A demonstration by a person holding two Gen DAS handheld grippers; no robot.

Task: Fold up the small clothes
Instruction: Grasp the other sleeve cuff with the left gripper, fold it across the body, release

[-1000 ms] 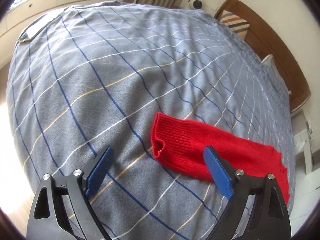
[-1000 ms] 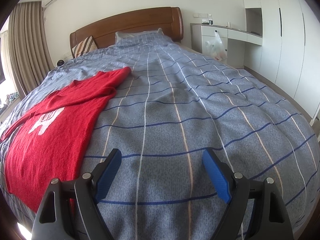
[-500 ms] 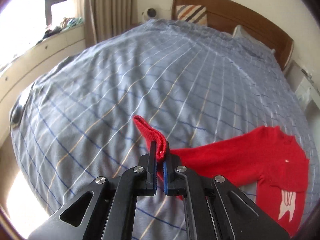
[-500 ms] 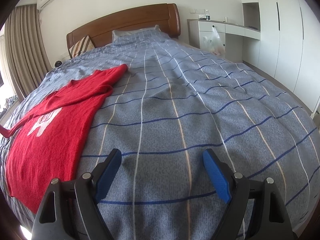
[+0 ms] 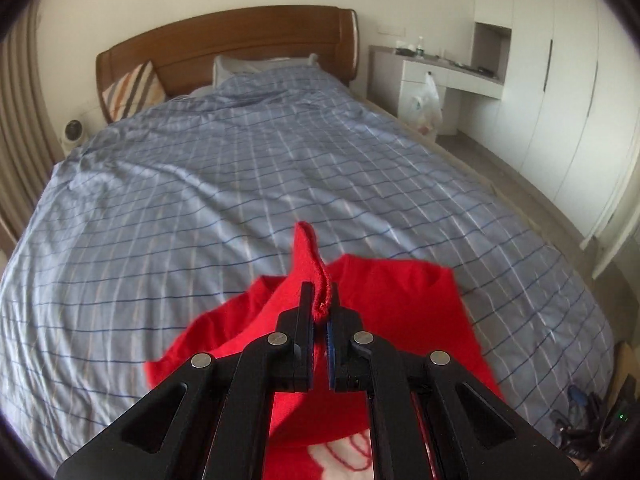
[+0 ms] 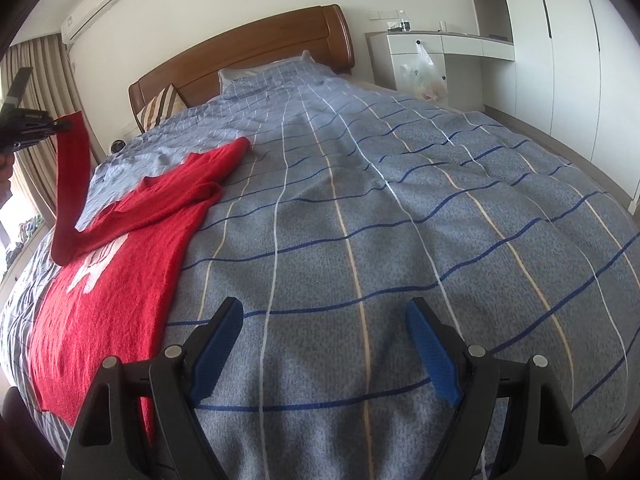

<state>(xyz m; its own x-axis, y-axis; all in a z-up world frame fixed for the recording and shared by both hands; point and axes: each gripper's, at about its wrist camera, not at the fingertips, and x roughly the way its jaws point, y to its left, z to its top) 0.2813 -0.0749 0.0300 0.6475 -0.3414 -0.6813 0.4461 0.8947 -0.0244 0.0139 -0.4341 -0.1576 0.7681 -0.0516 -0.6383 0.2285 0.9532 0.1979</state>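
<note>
A small red knit sweater (image 6: 120,264) with a white print lies on the blue checked bedcover (image 6: 360,208), at the left of the right wrist view. My left gripper (image 5: 320,300) is shut on the cuff of its sleeve (image 5: 306,264), which it holds lifted above the sweater's body (image 5: 392,320). The right wrist view shows that gripper (image 6: 60,125) high at the left edge, the sleeve (image 6: 70,184) hanging from it down to the bed. My right gripper (image 6: 324,344) hovers open over bare bedcover, to the right of the sweater, with nothing between its fingers.
A wooden headboard (image 5: 240,44) and a striped pillow (image 5: 132,92) stand at the far end of the bed. A white desk (image 5: 440,76) with a plastic bag (image 5: 428,108) and tall wardrobes (image 5: 560,80) line the right wall. Curtains (image 6: 36,80) hang at the left.
My left gripper shut on the sleeve cuff, then swung up and across over the sweater, lifting the sleeve off the bed. The right gripper has stayed put and open.
</note>
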